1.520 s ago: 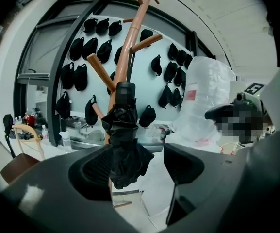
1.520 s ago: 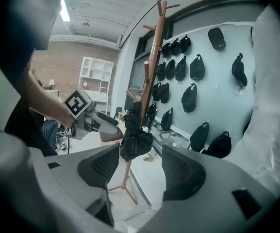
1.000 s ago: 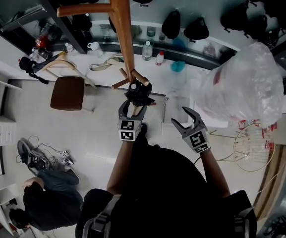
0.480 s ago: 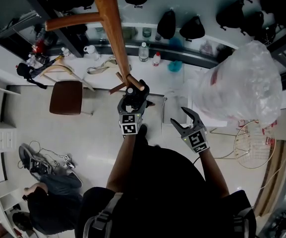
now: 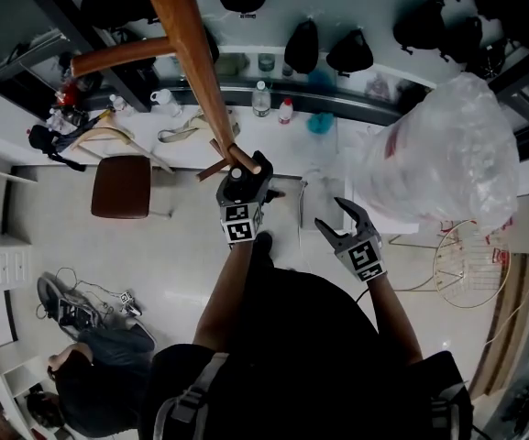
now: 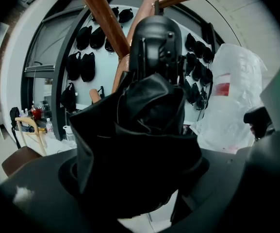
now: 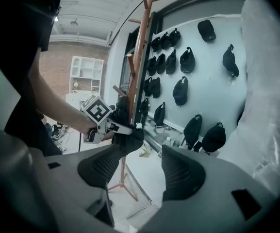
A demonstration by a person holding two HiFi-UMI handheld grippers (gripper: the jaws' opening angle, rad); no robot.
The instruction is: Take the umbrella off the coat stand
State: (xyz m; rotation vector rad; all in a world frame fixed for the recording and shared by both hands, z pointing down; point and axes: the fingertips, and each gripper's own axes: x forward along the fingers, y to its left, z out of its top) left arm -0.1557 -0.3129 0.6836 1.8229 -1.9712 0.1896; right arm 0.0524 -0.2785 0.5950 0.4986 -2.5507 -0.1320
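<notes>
left hand-held gripper [image 5: 244, 177]: just opening, now spread wide round umbrella [image 6: 144, 125], no squeeze seen | umbrella: at coat stand [image 5: 186, 44] peg, 12 o'clock | right hand-held gripper [image 5: 331, 214]: agape, empty | plastic bag [image 5: 443, 154] 2 o'clock, chair [image 5: 122, 186] 9 o'clock

My tally from here: one coat stand [image 5: 189, 44], one black umbrella [image 6: 144, 130], one brown chair [image 5: 122, 186], one clear plastic bag [image 5: 447, 154], one wire basket [image 5: 435, 273], one person on the floor [image 5: 90, 374]. Black bags on the wall [image 7: 180, 91] number more than ten (they overlap, so I give no firm figure).
</notes>
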